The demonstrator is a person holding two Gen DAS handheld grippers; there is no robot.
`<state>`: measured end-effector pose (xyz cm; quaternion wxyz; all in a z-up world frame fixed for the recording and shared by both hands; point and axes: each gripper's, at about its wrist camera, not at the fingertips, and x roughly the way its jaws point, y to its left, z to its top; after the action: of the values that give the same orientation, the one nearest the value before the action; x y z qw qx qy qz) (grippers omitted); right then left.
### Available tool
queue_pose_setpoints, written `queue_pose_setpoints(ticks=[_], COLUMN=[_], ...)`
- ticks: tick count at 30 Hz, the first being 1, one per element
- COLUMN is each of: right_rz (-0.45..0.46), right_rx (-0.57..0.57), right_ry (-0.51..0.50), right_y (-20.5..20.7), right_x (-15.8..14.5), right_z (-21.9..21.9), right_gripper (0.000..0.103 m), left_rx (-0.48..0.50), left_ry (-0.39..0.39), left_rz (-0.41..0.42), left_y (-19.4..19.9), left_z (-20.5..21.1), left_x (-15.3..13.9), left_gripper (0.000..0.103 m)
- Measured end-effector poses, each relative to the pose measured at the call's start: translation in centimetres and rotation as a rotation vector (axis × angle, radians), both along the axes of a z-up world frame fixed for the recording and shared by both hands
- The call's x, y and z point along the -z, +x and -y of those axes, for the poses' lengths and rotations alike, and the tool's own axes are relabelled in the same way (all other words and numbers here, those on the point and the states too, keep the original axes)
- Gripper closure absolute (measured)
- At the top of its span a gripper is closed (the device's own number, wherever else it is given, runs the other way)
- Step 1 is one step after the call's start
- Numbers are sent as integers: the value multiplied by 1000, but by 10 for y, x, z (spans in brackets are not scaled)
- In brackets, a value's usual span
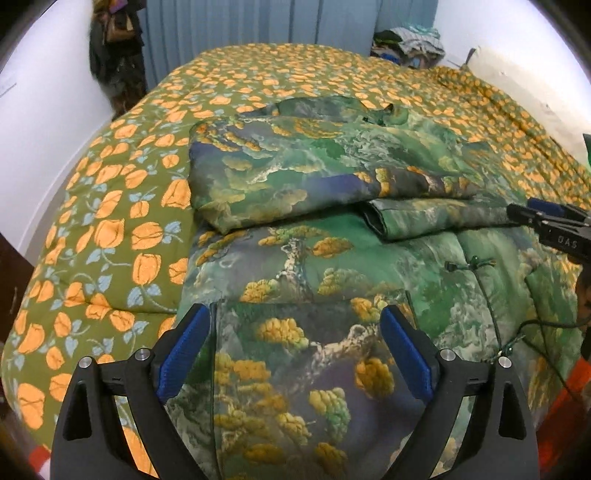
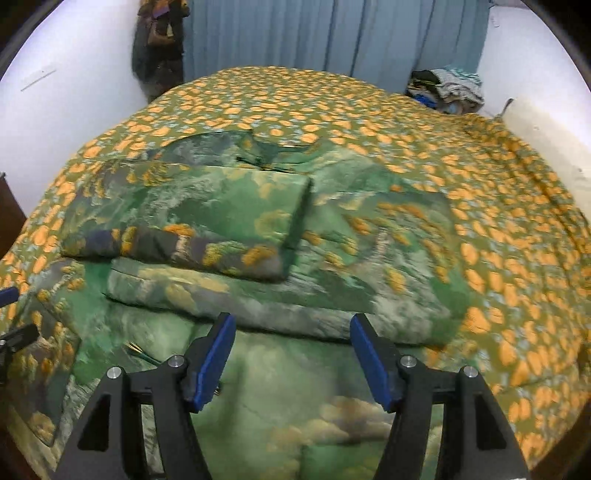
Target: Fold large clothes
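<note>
Jacket: a big, puffy green jacket with yellow trees and grey rocks printed on it (image 1: 332,236) lies flat on the bed. It is in the middle of the bed, near the front edge.

Sleeves: both sleeves are folded across the jacket's chest. The sleeve on the jacket's left side (image 1: 295,173) lies on top. The other sleeve (image 2: 236,295) lies just below it, and its dark cuff (image 1: 376,218) points to the left.

Cords: thin dark green cords (image 1: 476,266) run down the front of the jacket.

Bed: a bed with a green cover full of orange flowers and pale blue leaves (image 1: 110,229) holds the jacket.

Left gripper: the black left gripper with blue pads (image 1: 293,354) hangs over the jacket's bottom part. Its jaws are wide apart and hold nothing.

Right gripper: the black right gripper with blue pads (image 2: 293,363) hangs over the jacket's bottom part too, on the jacket's right side. Its jaws are apart and hold nothing. The right wrist view is a bit blurry.

Behind the bed: a blue-grey curtain (image 1: 258,22) hangs past the far end of the bed. Dark clothes (image 1: 114,55) hang on the white wall to the left of the curtain. A messy pile of clothes (image 1: 410,44) sits at the far right corner of the bed.
</note>
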<state>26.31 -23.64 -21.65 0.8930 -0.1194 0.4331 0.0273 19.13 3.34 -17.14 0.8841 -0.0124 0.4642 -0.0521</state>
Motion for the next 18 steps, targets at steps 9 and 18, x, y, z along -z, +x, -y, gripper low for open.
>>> queue_pose_setpoints(ticks=[9,18], right_rz=[4,-47], right_rx=[20,29], right_ry=[29,161], right_y=[-9,-76], right_x=[-4,19], right_z=[11,41], right_gripper=[32,26], left_rx=[-11,-16], left_ry=[69,35], left_rz=[-10,-100], left_y=[-8,-5], left_z=[6,-2], left_x=[17,45], left_gripper=[2,1])
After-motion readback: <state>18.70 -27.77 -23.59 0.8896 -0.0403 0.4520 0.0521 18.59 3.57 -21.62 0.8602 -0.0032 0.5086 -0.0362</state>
